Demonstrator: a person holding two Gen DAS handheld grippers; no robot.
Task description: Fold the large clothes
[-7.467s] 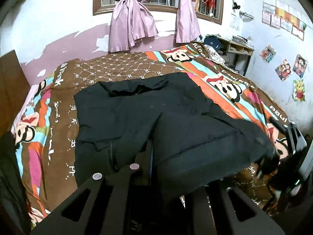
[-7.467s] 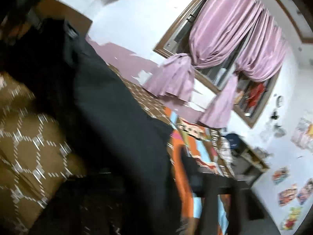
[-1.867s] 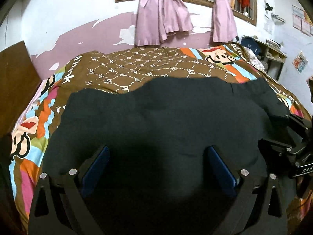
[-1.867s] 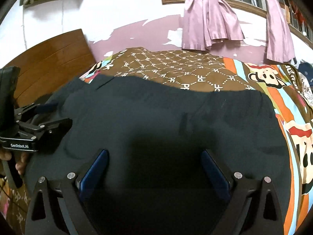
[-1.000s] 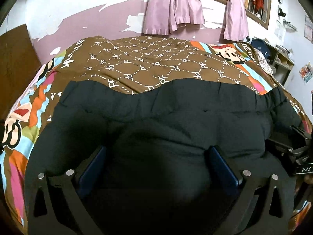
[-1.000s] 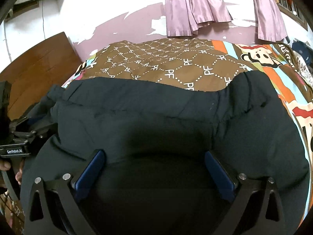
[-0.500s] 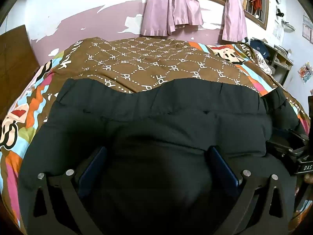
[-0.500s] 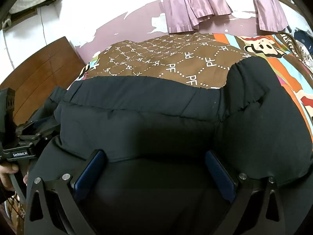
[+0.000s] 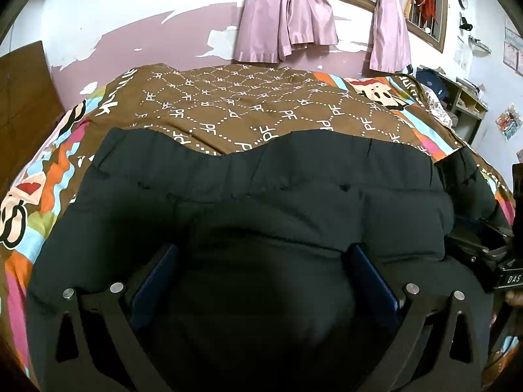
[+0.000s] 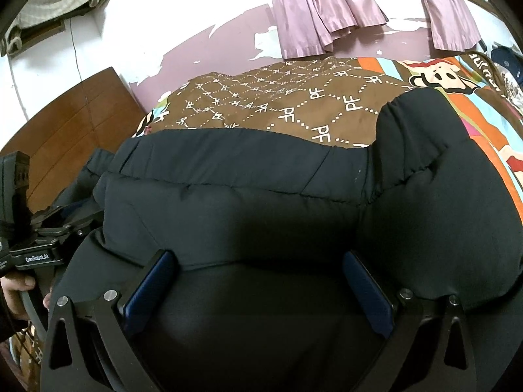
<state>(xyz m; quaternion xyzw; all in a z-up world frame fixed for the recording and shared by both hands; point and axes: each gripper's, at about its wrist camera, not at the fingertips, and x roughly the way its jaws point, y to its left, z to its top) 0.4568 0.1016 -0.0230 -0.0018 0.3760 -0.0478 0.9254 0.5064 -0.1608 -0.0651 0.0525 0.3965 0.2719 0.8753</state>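
A large black padded jacket (image 9: 261,202) lies folded on the bed and fills the lower half of both views (image 10: 268,215). My left gripper (image 9: 261,261) is open, its blue pads (image 9: 157,271) wide apart with the jacket's near edge bulging between them. My right gripper (image 10: 258,271) is also open, its pads (image 10: 366,281) spread over the near edge. The right gripper shows at the right edge of the left wrist view (image 9: 490,254). The left gripper shows at the left edge of the right wrist view (image 10: 42,238).
The bed has a brown patterned cover (image 9: 248,104) with colourful cartoon stripes (image 9: 42,179). A wooden headboard (image 10: 72,124) stands at the left. Pink curtains (image 9: 287,16) hang on the far wall. A cluttered shelf (image 9: 457,94) stands at the right.
Earlier both grippers held the jacket and carried one side over. Now both are open, and over the last second the folded jacket has bunched a little closer, with more bedcover showing beyond it.
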